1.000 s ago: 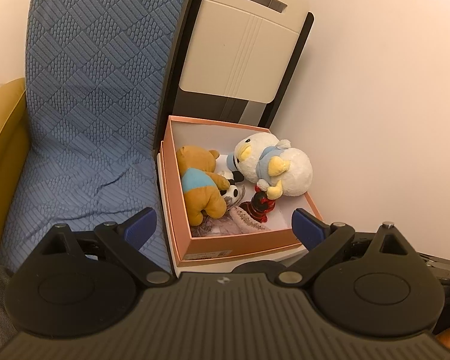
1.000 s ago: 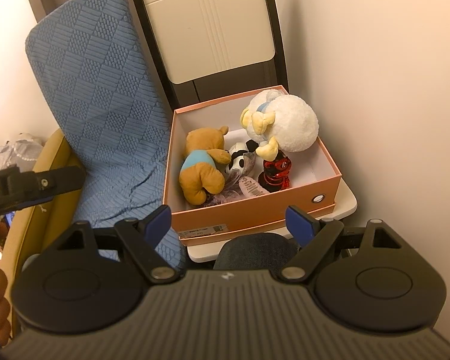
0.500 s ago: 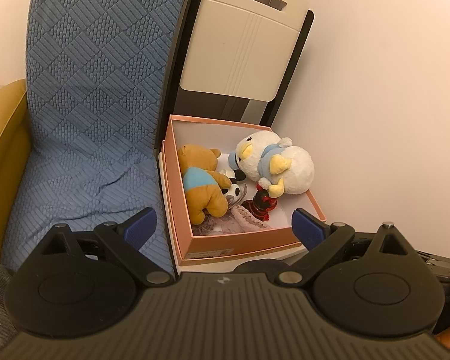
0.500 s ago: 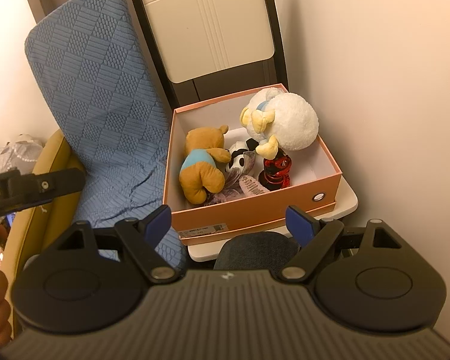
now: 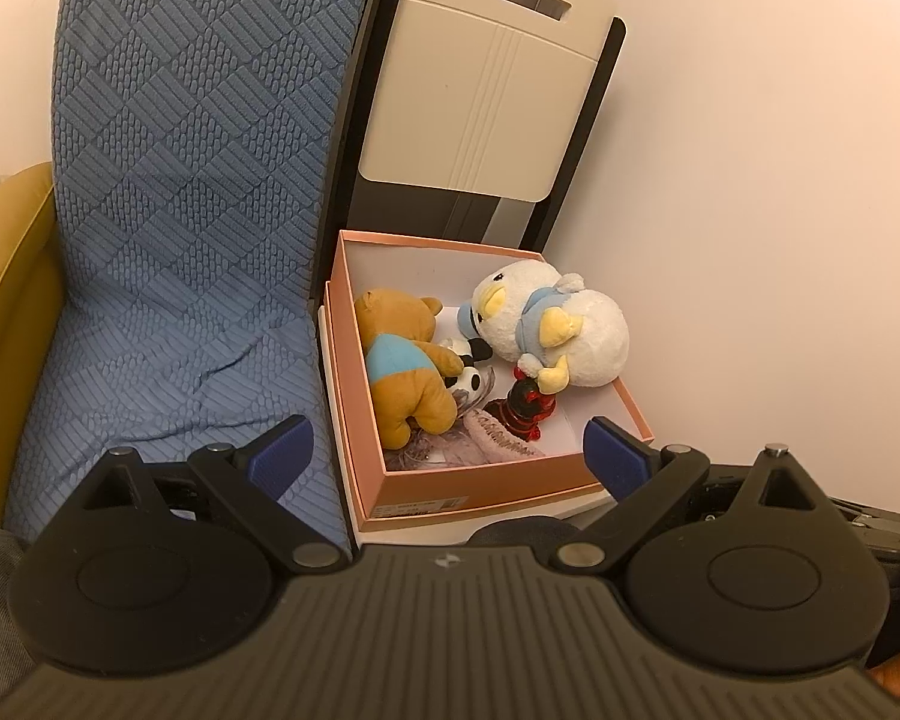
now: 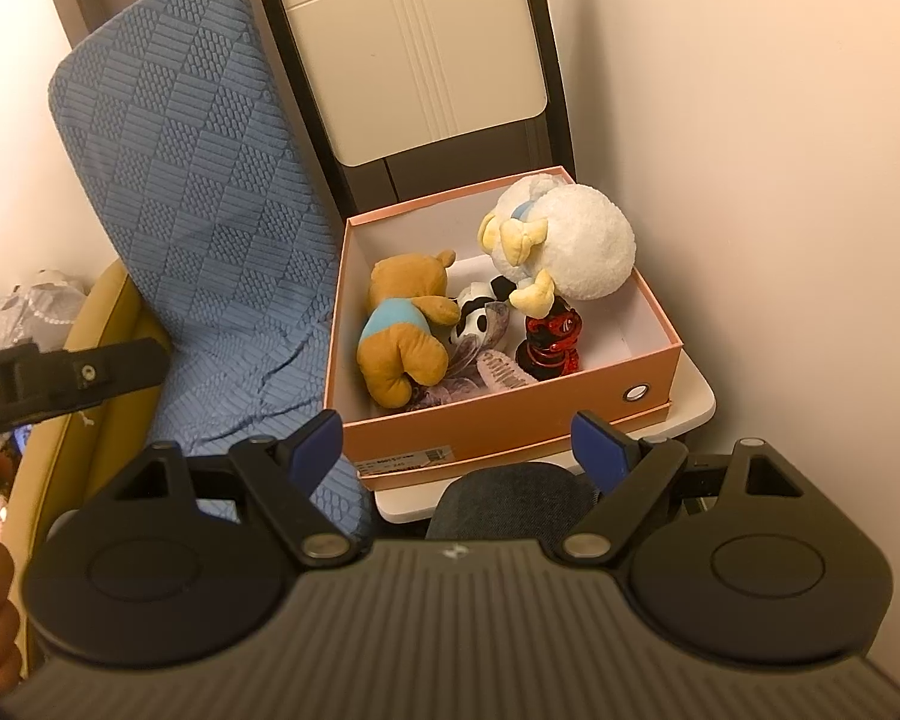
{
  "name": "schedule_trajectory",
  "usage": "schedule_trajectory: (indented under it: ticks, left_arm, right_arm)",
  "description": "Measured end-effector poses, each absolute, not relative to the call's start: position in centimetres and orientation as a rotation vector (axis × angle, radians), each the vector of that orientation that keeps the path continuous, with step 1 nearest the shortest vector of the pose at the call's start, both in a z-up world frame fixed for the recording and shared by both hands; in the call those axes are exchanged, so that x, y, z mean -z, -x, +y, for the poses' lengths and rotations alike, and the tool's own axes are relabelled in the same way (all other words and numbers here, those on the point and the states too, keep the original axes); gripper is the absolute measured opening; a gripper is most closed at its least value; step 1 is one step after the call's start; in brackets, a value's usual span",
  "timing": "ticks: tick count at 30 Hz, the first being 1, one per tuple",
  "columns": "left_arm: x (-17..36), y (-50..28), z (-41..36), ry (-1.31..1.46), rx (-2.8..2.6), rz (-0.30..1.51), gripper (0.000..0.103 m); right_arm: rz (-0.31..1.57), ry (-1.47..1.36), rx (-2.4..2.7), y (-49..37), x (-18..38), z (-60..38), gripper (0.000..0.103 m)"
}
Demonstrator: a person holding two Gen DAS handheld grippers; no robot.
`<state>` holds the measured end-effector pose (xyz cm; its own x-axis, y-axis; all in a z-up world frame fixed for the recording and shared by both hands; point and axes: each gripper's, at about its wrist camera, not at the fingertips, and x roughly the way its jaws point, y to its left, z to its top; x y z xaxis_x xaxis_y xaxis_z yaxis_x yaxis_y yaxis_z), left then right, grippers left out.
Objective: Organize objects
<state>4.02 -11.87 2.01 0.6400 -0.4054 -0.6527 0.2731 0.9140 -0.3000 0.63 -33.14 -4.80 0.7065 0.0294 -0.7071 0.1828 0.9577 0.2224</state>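
1. Grippers: left gripper (image 5: pixel 447 447) and right gripper (image 6: pixel 456 441) both spread wide, holding nothing, near the box (image 6: pixel 510 417).
2. Bear (image 6: pixel 399 336), duck (image 6: pixel 564 246) and red figure (image 6: pixel 549 339) lie inside the box.

Pink box (image 6: pixel 510 420) w/ plush toys; right gripper (image 6: pixel 456 444) open, empty.

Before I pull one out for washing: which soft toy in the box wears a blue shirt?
The brown bear, lying against the box's left wall; the white duck is bigger, with yellow feet.
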Motion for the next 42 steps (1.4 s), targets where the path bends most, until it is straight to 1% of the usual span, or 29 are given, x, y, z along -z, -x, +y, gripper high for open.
schedule_trajectory:
  ticks: [42]
  left_arm:
    - [-2.46, -4.02, -11.92, 0.174, 0.387, 0.788, 0.099]
  right_arm:
    - [0.804, -0.3, 0.07, -1.07, 5.18, -33.49, 0.085]
